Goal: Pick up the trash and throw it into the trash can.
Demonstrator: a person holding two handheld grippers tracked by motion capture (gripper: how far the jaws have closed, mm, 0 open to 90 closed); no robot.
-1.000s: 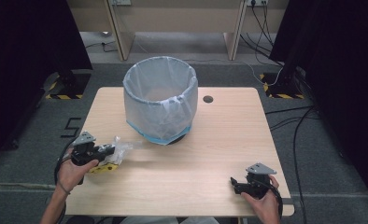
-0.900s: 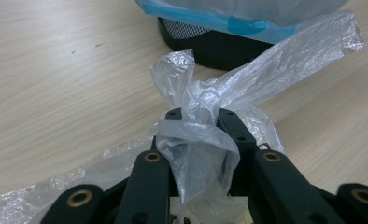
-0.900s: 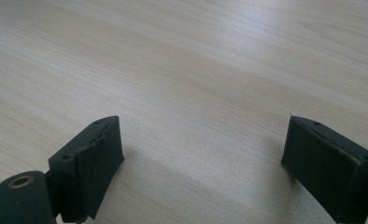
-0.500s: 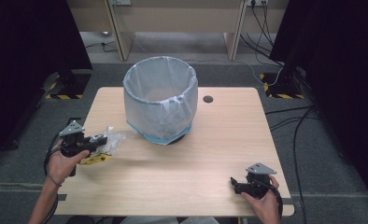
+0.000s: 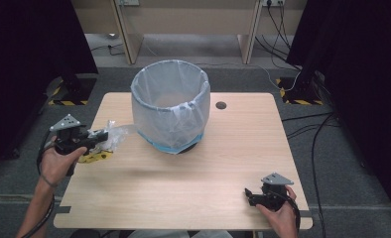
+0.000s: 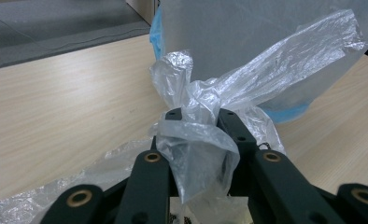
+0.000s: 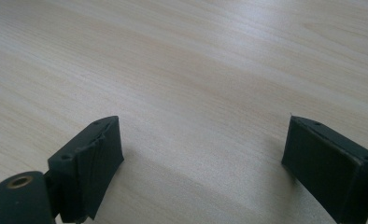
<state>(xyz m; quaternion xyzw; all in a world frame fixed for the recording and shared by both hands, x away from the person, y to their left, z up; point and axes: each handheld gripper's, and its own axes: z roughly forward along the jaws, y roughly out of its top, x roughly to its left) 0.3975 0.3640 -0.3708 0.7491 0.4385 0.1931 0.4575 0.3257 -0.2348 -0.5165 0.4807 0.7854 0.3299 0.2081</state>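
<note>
While pinched: plastic bag, left tool.

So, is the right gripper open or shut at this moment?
Open. In the right gripper view its two black fingers stand far apart, with bare wood of the table between them. The right gripper holds nothing.

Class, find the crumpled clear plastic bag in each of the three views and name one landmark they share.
High view: clear plastic bag at table's left edge, in the left gripper.
Left gripper view: centre, bunched between the jaws.
Right gripper view: not in it.
Shared landmark: wooden tabletop.
</note>
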